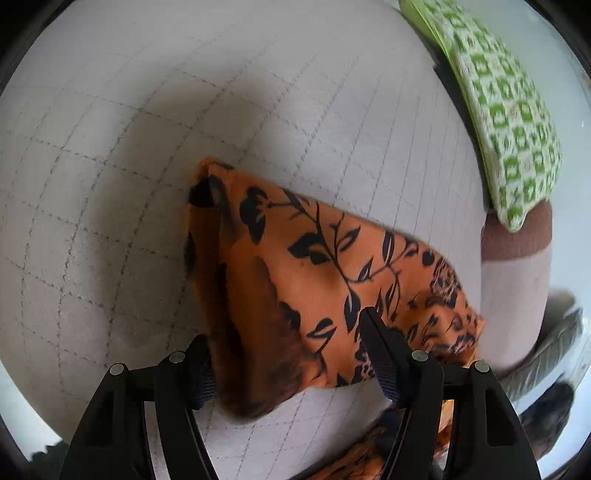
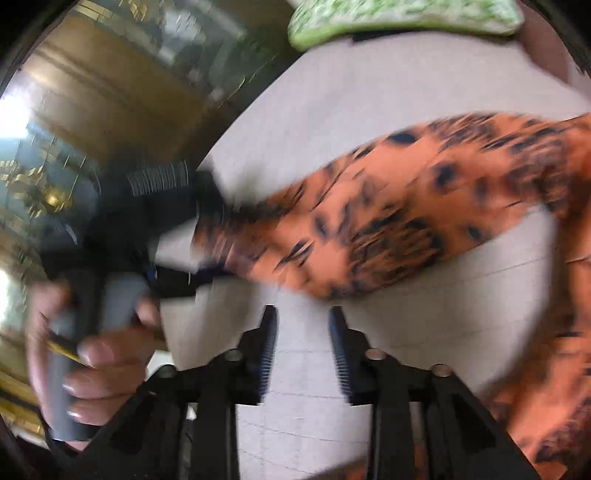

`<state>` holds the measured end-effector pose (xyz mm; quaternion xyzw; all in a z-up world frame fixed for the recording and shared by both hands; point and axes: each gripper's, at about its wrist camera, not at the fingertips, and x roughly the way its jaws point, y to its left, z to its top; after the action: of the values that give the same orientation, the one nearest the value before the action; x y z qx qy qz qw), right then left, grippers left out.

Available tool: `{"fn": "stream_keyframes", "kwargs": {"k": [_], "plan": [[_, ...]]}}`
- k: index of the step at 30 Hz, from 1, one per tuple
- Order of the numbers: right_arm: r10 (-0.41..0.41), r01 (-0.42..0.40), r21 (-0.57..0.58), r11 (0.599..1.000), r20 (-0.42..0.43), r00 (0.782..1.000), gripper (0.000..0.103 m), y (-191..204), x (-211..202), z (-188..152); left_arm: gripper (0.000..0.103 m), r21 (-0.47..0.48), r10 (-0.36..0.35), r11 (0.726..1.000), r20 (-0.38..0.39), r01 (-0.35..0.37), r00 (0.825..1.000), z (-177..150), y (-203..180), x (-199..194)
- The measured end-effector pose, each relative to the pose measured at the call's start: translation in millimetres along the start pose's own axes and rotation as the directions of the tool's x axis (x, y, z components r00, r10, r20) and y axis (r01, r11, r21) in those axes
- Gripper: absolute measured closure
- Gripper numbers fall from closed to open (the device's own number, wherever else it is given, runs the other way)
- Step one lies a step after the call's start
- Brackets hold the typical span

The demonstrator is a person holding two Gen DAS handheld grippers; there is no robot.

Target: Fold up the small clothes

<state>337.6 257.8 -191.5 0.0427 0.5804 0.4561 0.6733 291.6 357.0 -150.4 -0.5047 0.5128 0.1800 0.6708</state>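
An orange cloth with black leaf print lies partly folded on a pale grey quilted bed surface. My left gripper stands wide over its near end. A bunched fold sits between the jaws, covering part of the left finger, while the right finger rests on top of the fabric. In the blurred right wrist view the cloth stretches away from the left gripper, which a hand holds. My right gripper is open over bare bed, just short of the cloth, with nothing between its fingers.
A green-and-white patterned pillow lies at the far right edge of the bed and is also in view from the right wrist as the same pillow. A brown band marks the bed's end. Wooden furniture stands beyond the left edge.
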Motion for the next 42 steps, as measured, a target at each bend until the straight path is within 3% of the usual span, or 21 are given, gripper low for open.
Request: {"fn": "stream_keyframes", "kwargs": {"k": [3,5,7,9,12,14,16,17,19,22,25,31,36,37,39,40,42], "plan": [[-0.085,0.081,0.044,0.996,0.08,0.993,0.059,-22.7,-28.9,12.5,0.04,0.024,0.059,0.998,0.071,-0.061,0.996,4.5,-7.1,-2.1],[-0.106,0.093,0.107,0.99,0.126,0.986,0.059,-38.1,-45.1,22.2,0.058,0.015,0.1,0.995,0.07,-0.101,0.993,5.1,-4.5,0.6],[-0.112,0.084,0.159,0.984,0.175,0.978,0.059,-53.5,-65.4,28.9,0.098,-0.007,0.09,0.996,0.074,-0.09,0.993,6.1,-0.9,-1.7],[-0.123,0.089,0.172,0.981,0.2,0.972,0.059,-57.5,-79.0,28.1,0.098,-0.032,0.026,0.999,0.07,-0.023,0.997,8.6,3.2,-7.4],[-0.118,0.076,0.191,0.979,0.216,0.969,0.059,-53.7,-80.1,27.1,0.099,0.02,-0.079,0.997,0.179,0.077,0.981,4.0,-2.7,-45.6],[-0.103,0.062,0.191,0.98,0.213,0.972,0.059,-51.0,-79.8,27.8,0.099,0.091,-0.201,0.979,0.25,0.184,0.947,-0.5,-11.1,-78.0],[-0.086,0.055,0.15,0.987,0.207,0.975,0.058,-38.5,-80.5,26.2,0.099,0.171,-0.334,0.94,0.3,0.294,0.894,-7.3,-18.8,-106.7],[-0.079,0.058,0.113,0.992,0.193,0.978,0.058,-28.0,-76.5,24.3,0.099,0.209,-0.375,0.924,0.321,0.321,0.869,-11.6,-23.7,-118.4],[-0.066,0.057,0.054,0.997,0.18,0.981,0.058,-4.9,-71.1,25.6,0.099,0.277,-0.396,0.909,0.341,0.311,0.853,-19.5,-35.1,-130.5],[0.036,-0.028,-0.042,0.999,0.2,0.979,0.049,32.7,-67.4,32.5,0.099,0.34,-0.474,0.86,0.262,0.379,0.841,-24.1,-45.6,-131.5],[0.049,-0.01,-0.176,0.984,0.221,0.974,0.036,70.0,-66.7,35.9,0.099,0.388,-0.528,0.805,0.122,0.449,0.841,-21.7,-57.5,-128.3],[-0.017,0.104,-0.359,0.928,0.237,0.971,0.037,117.8,-63.4,33.4,0.099,0.38,-0.546,0.778,0.016,0.5,0.837,-5.5,-54.7,-134.0],[-0.159,0.278,-0.412,0.868,0.299,0.941,0.038,138.6,-52.5,30.5,0.099,0.401,-0.54,0.769,-0.01,0.498,0.842,-7.2,-72.7,-142.4],[-0.185,0.309,-0.412,0.858,0.313,0.932,0.041,141.9,-50.0,30.7,0.099,0.422,-0.548,0.752,-0.027,0.507,0.836,-13.7,-80.6,-147.5],[-0.236,0.375,-0.381,0.845,0.363,0.901,0.068,146.2,-56.0,29.0,0.099,0.462,-0.559,0.721,-0.052,0.516,0.828,-29.1,-95.3,-157.7],[-0.237,0.377,-0.36,0.854,0.377,0.895,0.088,145.3,-62.4,28.6,0.099,0.491,-0.576,0.694,-0.058,0.526,0.815,-40.9,-105.2,-167.7],[-0.21,0.358,-0.297,0.885,0.432,0.877,0.095,142.1,-91.7,23.0,0.099,0.539,-0.607,0.643,-0.076,0.545,0.791,-58.6,-119.5,-182.5]]}}
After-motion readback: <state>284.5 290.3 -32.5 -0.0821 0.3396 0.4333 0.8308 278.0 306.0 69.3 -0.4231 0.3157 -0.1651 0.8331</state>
